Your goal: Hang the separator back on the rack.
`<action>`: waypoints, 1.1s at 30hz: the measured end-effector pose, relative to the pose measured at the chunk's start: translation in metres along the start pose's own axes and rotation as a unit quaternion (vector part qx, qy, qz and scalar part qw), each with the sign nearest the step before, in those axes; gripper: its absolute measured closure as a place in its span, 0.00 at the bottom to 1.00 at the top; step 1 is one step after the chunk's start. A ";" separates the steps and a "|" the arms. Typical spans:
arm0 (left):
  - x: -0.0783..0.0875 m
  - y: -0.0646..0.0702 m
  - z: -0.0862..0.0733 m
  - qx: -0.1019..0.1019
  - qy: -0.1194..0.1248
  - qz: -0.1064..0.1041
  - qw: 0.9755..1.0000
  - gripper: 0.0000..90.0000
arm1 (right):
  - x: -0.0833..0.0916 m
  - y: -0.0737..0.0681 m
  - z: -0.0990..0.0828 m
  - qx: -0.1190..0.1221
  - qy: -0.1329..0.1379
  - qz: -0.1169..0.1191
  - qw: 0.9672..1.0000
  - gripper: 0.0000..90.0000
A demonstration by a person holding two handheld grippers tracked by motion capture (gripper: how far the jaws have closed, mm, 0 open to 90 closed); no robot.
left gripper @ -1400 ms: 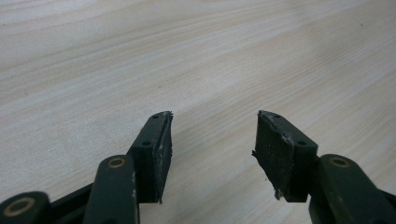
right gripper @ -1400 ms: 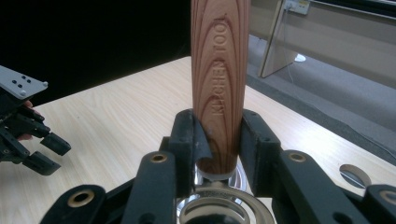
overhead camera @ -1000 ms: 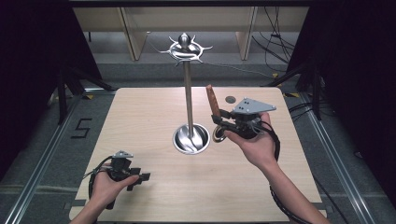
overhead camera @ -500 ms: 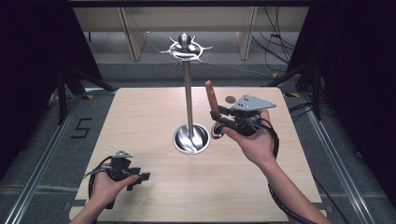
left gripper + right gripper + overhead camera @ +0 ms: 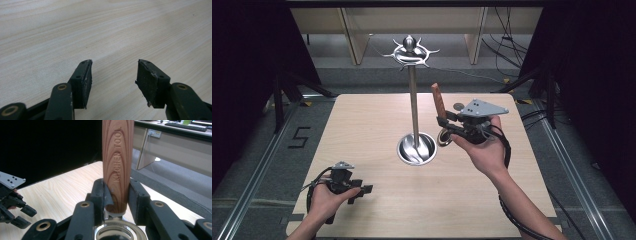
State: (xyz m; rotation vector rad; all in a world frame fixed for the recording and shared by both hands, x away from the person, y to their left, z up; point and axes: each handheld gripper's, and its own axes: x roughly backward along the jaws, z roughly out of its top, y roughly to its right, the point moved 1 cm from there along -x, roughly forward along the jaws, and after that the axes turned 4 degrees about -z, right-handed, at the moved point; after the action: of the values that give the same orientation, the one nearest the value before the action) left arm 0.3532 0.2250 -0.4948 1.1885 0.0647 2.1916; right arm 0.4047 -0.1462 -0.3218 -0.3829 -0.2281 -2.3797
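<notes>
Tabletop [image 5: 362, 125] mostly bare; right gripper [image 5: 443, 121] clamps wooden-handled tool [image 5: 437, 100] beside stand [image 5: 413, 100]; left gripper [image 5: 362, 191] open, apparently near front edge.

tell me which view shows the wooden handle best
The right gripper view: the wooden handle stands upright, close up, clamped between the right tongs, with its grain and stamped lettering readable. The high view shows the handle small, rising above the right tongs. The left gripper view looks at the bare table.

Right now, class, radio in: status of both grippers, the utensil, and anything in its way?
Right gripper shut on wooden handle, handle upright. Left gripper open, empty, low over table. Steel stand just left of the utensil.
</notes>
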 end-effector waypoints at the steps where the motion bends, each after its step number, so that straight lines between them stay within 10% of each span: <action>1: 0.000 0.000 0.000 0.000 0.000 0.000 1.000 0.50 | 0.000 0.001 0.001 0.007 0.002 0.002 1.000 0.77; 33: -0.001 0.001 0.001 -0.001 0.000 0.003 1.000 0.50 | -0.001 0.003 0.012 0.006 0.015 0.002 1.000 0.77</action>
State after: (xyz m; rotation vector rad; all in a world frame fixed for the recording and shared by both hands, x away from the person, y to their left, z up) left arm 0.3538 0.2236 -0.4944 1.1883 0.0602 2.1966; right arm 0.4095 -0.1446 -0.3106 -0.3411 -0.2287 -2.3776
